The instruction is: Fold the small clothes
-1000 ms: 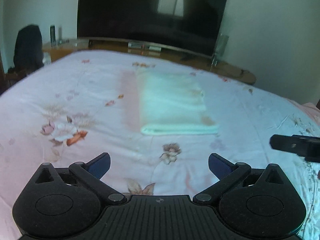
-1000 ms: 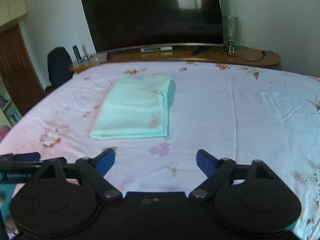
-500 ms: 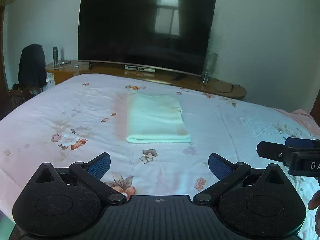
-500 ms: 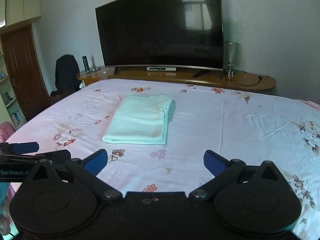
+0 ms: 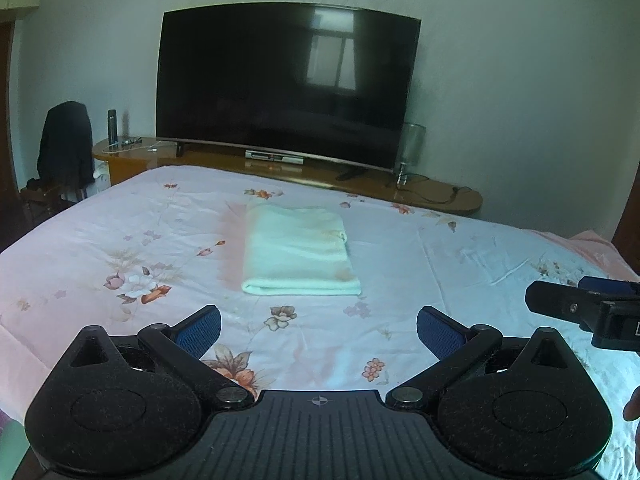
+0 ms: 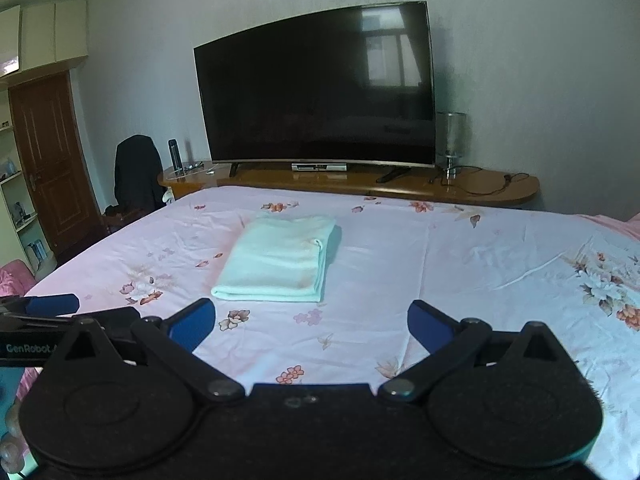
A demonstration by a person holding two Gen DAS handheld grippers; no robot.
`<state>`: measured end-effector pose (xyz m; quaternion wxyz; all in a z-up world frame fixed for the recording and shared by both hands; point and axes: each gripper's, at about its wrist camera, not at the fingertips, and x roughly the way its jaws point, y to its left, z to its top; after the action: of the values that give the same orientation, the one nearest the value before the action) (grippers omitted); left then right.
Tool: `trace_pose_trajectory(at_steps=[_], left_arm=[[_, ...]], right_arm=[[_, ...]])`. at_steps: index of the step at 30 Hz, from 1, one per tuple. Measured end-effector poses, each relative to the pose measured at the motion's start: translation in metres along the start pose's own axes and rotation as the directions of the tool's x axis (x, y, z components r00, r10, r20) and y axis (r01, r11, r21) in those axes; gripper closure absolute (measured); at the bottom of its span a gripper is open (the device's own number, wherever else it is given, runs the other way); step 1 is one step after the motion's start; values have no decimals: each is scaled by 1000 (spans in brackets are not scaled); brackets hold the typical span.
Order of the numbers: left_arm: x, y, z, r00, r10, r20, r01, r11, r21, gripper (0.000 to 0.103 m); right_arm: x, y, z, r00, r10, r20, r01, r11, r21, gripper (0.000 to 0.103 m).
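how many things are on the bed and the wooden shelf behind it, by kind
folded pale green cloth on the floral pink bed sheet: 1
large black curved television on the long wooden shelf: 1
clear glass table lamp: 1
dark cylindrical bottle: 1
flat silver box under the screen: 1
total: 5

Soft, matt terry cloth in the folded towel [image 5: 298, 254]; smooth, faintly creased cotton on the bedsheet [image 5: 460, 248]. Glossy polished wood along the TV stand [image 6: 400, 186]. Mirror-like glass across the television [image 6: 320, 88]. Matt black plastic with blue ribbed rubber pads [image 5: 438, 330].
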<state>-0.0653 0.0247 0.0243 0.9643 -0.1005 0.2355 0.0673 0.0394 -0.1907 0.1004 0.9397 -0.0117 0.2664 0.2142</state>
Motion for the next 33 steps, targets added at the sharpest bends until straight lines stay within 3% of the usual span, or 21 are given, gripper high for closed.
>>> trace_pose_trajectory(at_steps=[13, 33], left_arm=[[-7, -5, 2, 1000, -3, 17, 3, 1000, 12, 0], [-3, -2, 9, 1000, 4, 29, -5, 1000, 15, 0]], right_arm=[[-12, 8, 2, 999, -1, 53, 0, 1000, 7, 1], [-7, 12, 4, 999, 2, 52, -2, 1000, 0, 1]])
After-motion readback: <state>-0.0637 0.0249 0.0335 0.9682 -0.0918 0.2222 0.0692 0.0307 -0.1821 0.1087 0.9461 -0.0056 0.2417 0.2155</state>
